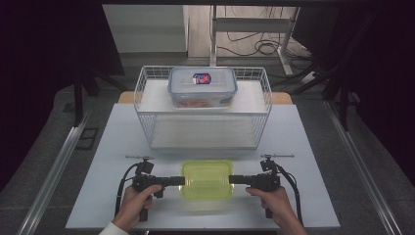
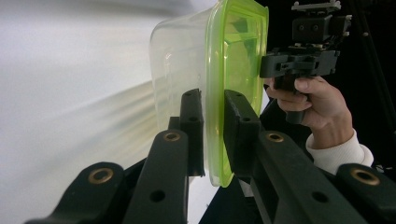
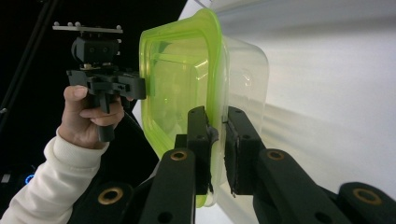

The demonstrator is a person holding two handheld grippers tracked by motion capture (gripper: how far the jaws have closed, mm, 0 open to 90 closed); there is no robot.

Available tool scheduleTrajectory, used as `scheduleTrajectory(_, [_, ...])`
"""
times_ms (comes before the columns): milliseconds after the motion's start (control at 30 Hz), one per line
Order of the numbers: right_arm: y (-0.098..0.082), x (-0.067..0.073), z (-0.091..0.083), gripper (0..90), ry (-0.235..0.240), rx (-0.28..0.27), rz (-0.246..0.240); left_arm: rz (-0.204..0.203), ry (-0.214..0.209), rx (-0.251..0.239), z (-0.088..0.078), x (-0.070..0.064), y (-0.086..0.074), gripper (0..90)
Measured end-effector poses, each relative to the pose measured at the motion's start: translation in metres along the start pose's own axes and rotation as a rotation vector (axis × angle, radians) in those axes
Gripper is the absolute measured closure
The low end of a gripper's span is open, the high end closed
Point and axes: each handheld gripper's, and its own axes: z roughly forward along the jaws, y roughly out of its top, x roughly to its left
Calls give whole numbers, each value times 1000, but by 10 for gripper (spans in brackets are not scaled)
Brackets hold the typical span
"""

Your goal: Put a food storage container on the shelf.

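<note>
Two handheld grippers pinch one green-lidded container from opposite sides, near the front edge of a pale grey table. Seen from the high view, the left gripper comes in from the left and the right gripper from the right, each held level in a person's hand, with their tips meeting the container's short ends.

From the left gripper view, the container has a translucent clear body and a bright yellow-green lid. The lid's rim sits between the two black jaws, which are pressed together on it, one jaw on the lid side and one on the body side. The right gripper shows beyond, gripping the far edge.

From the right gripper view, the jaws likewise clamp the lid's rim and the container wall, and the left gripper holds the opposite edge, with a white sleeve behind it.

Farther back on the table stands a white wire basket. A second container, clear with a blue-grey lid and a label, sits inside it at the far side.
</note>
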Motion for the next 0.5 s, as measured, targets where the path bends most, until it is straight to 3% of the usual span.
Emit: scheduleTrajectory(500, [10,19,-7,812,16,-37,-62,38,-12,-35,-13,-17,11,792])
